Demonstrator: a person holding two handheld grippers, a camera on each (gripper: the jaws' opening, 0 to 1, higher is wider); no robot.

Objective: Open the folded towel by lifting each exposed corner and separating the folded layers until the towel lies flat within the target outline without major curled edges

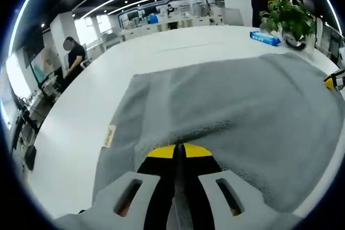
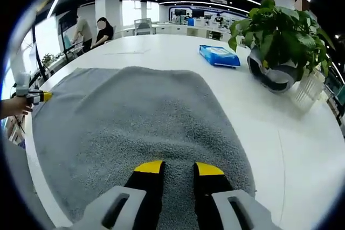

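One grey towel (image 1: 226, 111) lies spread over a broad white table (image 1: 81, 133), its surface a short, nubbly terry pile with soft rounded edges and a small pale label (image 1: 109, 136) stitched at one side; in the right gripper view the same towel (image 2: 135, 127) reaches from the near edge of the table (image 2: 280, 133) towards the middle. Two grippers work at it, each with a pair of black jaws tipped in yellow and set in pale grey moulded housings. The left gripper (image 1: 179, 152) has its jaws pressed together with the yellow tips meeting at the near hem of the towel, and the cloth puckers into a small ridge just there, so it appears to pinch the edge. The right gripper (image 2: 178, 169) has its jaws a little apart, resting over the pile with towel showing in the gap between them and nothing held. One potted plant (image 2: 280, 41) with glossy green leaves sits in a round dark pot beyond the towel, and one flat blue packet (image 2: 219, 55) lies beside it. Two people stand at the far left of the room in the right gripper view.
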